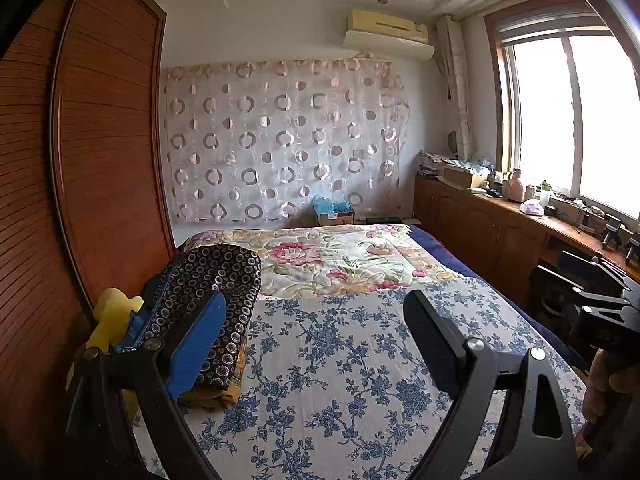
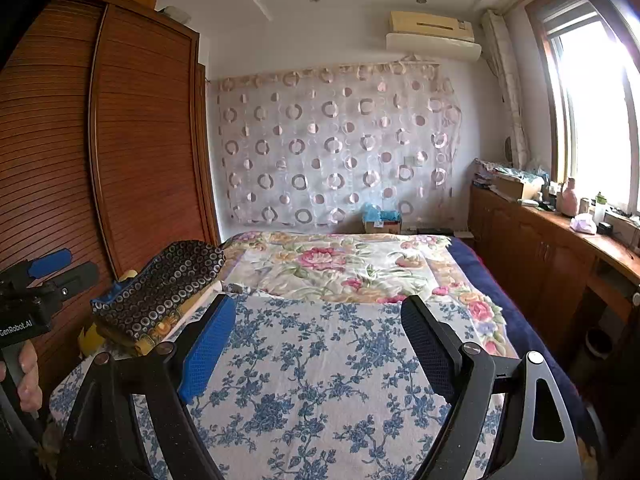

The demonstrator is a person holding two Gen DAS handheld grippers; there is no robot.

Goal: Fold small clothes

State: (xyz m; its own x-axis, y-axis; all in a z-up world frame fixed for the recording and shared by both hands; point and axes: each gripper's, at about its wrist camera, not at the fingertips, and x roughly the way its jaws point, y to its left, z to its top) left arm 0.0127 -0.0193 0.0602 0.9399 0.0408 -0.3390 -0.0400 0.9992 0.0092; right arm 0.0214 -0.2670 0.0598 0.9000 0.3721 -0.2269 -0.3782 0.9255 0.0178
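**Both grippers idling wide over a bare bedspread, folded stack waiting off to the left**

The bed (image 1: 360,360) is filling both views, its blue-flowered sheet lying flat and unoccupied ahead of and between each pair of jaws, with a rose-patterned quilt (image 1: 340,264) spreading beyond the fingertips. No loose garment is showing anywhere on that open stretch.

The folded clothes stack (image 1: 216,300) is sitting outside the left gripper's blue finger, partly behind it: a dark ring-printed piece on top, mustard fabric beneath. From the right wrist view the same stack (image 2: 160,292) is lying well left of the jaws, near the bed's edge by the louvred wardrobe (image 1: 100,160). Judging by this, folding is looking finished or paused; whether more pieces are waiting cannot be told.

The left gripper (image 1: 316,332) is hanging wide open, gripping nothing. The right gripper (image 2: 320,340) is likewise standing wide and empty.

Room is plentiful ahead; the wardrobe is crowding the left, the wooden cabinet (image 2: 540,248) the right.
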